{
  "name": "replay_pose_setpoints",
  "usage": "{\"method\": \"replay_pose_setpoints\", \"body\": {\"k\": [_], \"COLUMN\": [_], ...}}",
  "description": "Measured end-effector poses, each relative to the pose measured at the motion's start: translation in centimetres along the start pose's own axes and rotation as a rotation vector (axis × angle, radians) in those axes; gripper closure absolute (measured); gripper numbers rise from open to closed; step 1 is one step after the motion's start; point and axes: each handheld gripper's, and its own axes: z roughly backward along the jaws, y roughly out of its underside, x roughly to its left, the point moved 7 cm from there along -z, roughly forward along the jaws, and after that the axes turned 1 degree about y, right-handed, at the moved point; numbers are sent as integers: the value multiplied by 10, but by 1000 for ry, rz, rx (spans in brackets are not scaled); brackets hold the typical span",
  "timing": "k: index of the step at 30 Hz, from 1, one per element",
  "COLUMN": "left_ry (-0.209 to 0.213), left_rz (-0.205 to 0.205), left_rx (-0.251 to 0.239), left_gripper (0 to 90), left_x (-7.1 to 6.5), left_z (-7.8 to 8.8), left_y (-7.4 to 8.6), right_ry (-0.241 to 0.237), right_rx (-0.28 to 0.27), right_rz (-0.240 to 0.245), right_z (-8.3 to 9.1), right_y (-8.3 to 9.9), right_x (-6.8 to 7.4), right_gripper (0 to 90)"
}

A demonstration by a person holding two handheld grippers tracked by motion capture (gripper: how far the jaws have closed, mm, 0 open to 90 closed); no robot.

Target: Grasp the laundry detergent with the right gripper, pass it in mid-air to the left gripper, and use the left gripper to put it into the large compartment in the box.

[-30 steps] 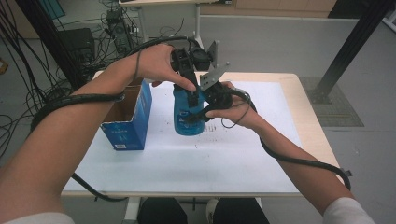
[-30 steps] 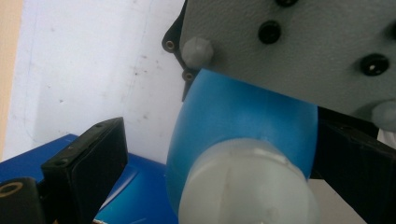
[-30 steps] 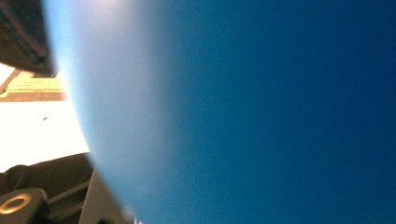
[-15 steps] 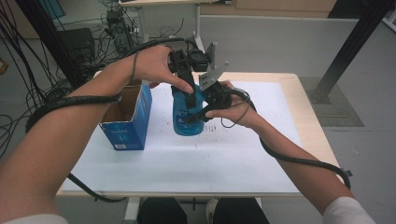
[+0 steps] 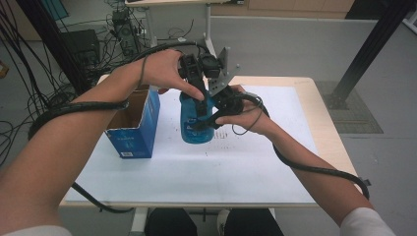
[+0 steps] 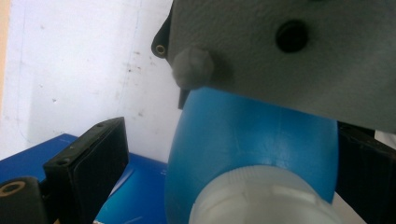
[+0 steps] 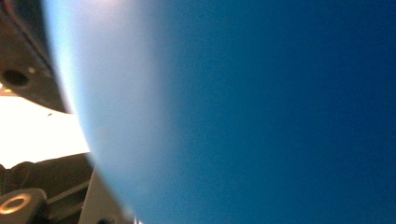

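Both forearms converge (cables trailing), right hand-held gripper [image 5: 204, 120] clamped shut.

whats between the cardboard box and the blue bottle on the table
Nothing: in the high view a bare strip of white table cover separates the open box from the blue bottle.

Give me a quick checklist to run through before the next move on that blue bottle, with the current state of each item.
1. Blue plastic bottle standing upright on the white table: ok.
2. Right hand-held gripper shut on the bottle's side: ok, the bottle's wall is pressed close against its camera.
3. Left hand-held gripper placed over the bottle's white screw cap: ok.
4. Left jaws pressing on the cap: cannot tell; in the left gripper view one jaw stands apart from it.
5. Open blue cardboard box beside the bottle, not touching it: ok.
6. Cap loosened: cannot tell.
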Motion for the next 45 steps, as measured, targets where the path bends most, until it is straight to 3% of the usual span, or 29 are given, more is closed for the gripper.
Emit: {"method": "replay_pose_setpoints", "body": {"k": [45], "left_ry": [-1], "left_rz": [-11], "left_rx": [7], "left_gripper": [61], "left_x": [-2], "left_z": [1], "left_y": [1], "right_ry": [-1], "right_rx": [2], "right_rz": [9], "right_z": [-1], "right_y": [0], "right_x": [2], "right_gripper": [433]}}
